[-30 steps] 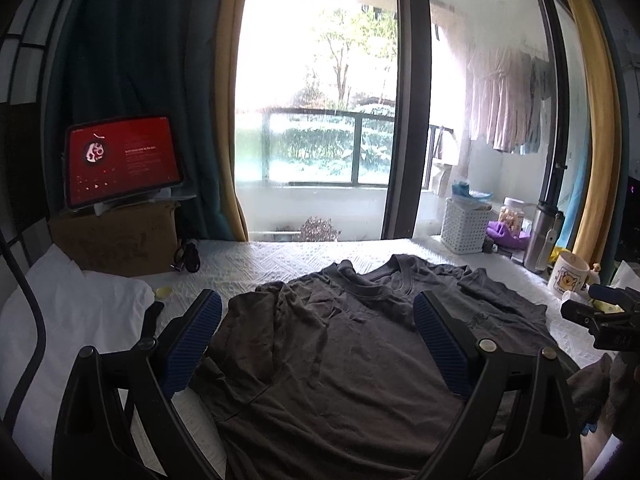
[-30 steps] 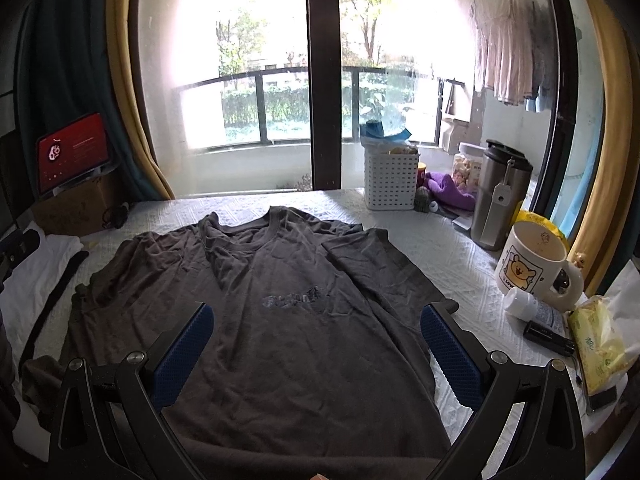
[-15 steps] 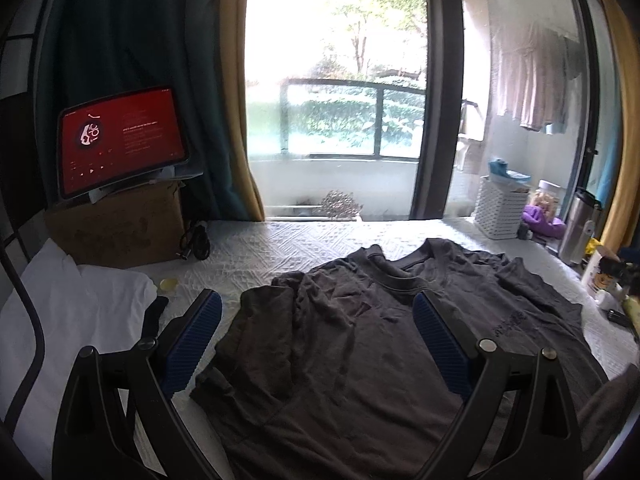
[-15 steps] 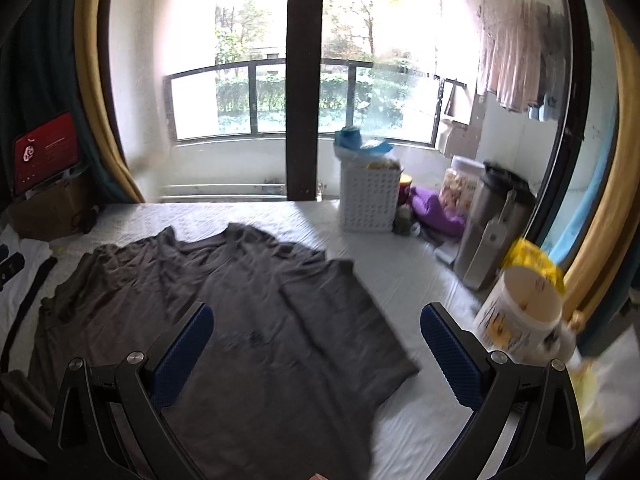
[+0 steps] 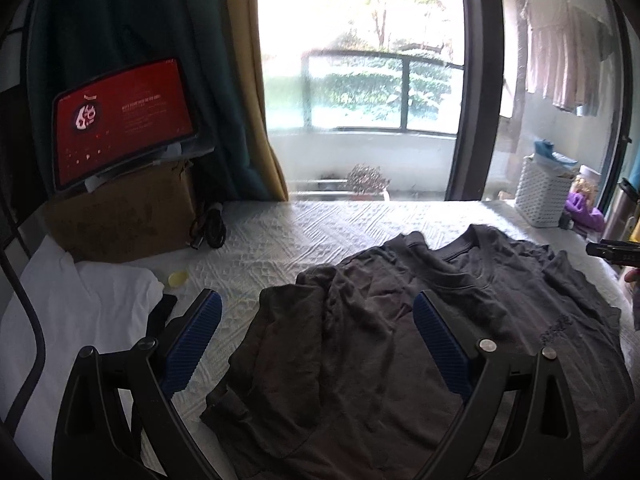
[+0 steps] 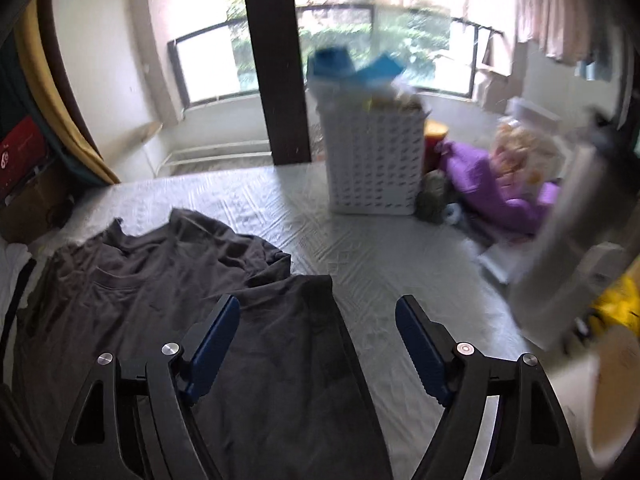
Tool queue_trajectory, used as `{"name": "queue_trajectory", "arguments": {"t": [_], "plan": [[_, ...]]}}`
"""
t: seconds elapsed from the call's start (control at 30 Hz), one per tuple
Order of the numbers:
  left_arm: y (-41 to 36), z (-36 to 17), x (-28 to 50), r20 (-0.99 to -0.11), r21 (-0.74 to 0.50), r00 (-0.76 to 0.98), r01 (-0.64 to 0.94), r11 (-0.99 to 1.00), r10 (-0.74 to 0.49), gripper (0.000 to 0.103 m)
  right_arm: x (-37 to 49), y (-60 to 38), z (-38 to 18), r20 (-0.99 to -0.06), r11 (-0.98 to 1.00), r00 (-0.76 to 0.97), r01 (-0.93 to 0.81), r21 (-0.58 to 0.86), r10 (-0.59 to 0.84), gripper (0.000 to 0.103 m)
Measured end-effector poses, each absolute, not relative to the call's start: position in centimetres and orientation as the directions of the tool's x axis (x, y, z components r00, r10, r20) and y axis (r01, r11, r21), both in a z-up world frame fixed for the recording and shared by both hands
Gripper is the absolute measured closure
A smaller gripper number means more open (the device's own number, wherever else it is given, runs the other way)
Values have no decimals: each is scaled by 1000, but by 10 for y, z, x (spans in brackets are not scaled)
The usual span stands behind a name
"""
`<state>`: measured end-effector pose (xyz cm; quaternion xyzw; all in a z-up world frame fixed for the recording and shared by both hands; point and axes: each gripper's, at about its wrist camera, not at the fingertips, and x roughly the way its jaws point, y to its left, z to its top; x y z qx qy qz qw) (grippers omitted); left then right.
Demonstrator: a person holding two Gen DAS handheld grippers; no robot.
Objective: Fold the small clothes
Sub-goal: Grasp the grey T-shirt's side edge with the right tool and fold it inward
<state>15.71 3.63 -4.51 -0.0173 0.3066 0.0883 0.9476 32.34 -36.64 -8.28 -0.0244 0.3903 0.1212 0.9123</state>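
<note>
Since a second ago we have swung both grippers outward: the left view has turned toward the shirt's left sleeve, and the right view, now motion-blurred, has come down low over the right sleeve.

Starting at the left, a white cloth (image 5: 76, 304) lies by the cardboard box (image 5: 128, 216) with the red-screened tablet (image 5: 120, 120) propped on it, well clear of our work. Our left gripper (image 5: 316, 340) hangs wide open with nothing in it, its jaws framing the rumpled left sleeve of the dark grey T-shirt (image 5: 420, 340). We judge it is lining up on that sleeve so the side can be folded inward.

The shirt lies front-up on the white quilted surface (image 6: 360, 240), collar toward the window.

Our right gripper (image 6: 318, 344) is open too and empty, its jaws straddling the right sleeve's edge, likely for the matching grasp. Further right stand the white basket (image 6: 376, 160) and a purple cloth (image 6: 500, 188), kept off the shirt.
</note>
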Motion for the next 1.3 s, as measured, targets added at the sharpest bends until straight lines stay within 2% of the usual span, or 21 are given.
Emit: {"name": "queue_trajectory", "arguments": {"t": [0.1, 0.23, 0.27, 0.33, 0.4, 0.43, 0.73, 0.83, 1.1, 1.3], "plan": [[40, -50, 164, -601, 33, 779, -197, 980, 177, 7, 351, -368, -109, -752, 960, 612, -262, 96, 243, 22], [46, -53, 171, -613, 44, 766, -210, 977, 192, 7, 364, -360, -130, -778, 955, 580, -285, 81, 239, 37], [48, -54, 173, -618, 42, 762, -213, 976, 193, 7, 364, -357, -130, -784, 950, 569, -302, 81, 248, 43], [51, -57, 177, -627, 35, 755, -219, 975, 192, 7, 357, -346, -131, -787, 948, 583, -318, 5, 200, 74], [52, -58, 179, -634, 29, 750, -218, 975, 187, 7, 354, -344, -131, -787, 947, 585, -321, -4, 195, 91], [52, -58, 179, -635, 27, 751, -214, 976, 182, 7, 352, -347, -129, -787, 952, 589, -305, -4, 185, 94], [52, -55, 173, -617, 18, 770, -189, 982, 160, 7, 335, -416, -95, -730, 998, 682, -62, 1, 43, 96], [57, -55, 169, -615, 9, 772, -194, 981, 158, 7, 325, -427, -82, -714, 1000, 700, -29, -3, 19, 96], [67, -57, 159, -605, -23, 784, -194, 981, 141, 7, 297, -391, -45, -660, 994, 750, -97, -43, 45, 96], [72, -59, 149, -596, -44, 794, -183, 982, 121, 7, 276, -330, -26, -640, 971, 758, -226, -75, 127, 96]]}}
